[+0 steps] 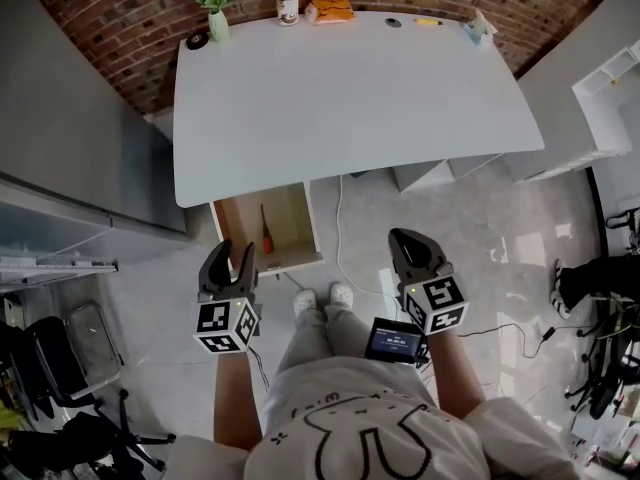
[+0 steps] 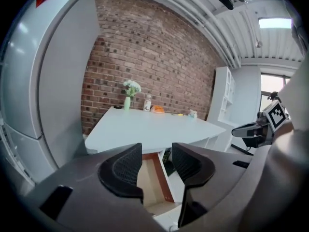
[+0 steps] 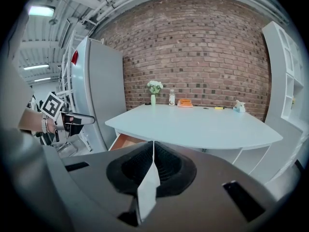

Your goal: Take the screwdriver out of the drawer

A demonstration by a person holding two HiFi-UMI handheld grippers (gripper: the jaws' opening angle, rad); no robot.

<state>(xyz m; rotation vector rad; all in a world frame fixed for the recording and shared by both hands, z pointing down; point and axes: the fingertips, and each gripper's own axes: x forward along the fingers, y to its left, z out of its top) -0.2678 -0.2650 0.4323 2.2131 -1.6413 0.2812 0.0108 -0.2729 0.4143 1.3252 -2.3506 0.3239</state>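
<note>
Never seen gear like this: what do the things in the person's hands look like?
The left tool and right tool are dark grey pincers, each backed by a cube of black-and-white square markers. A small screen sits by the right one. The T-shirt is white.

A drawer [image 1: 292,216] stands open under the near edge of the table [image 1: 350,98], with a screwdriver [image 1: 266,231] lying inside. The left gripper [image 1: 231,251] hangs near the drawer's front, jaws apart. The right gripper [image 1: 402,238], jaws together, hangs over the floor [image 1: 480,228]. A vase [image 1: 217,24] and a bottle [image 1: 288,1] stand at the table's far edge.
</note>
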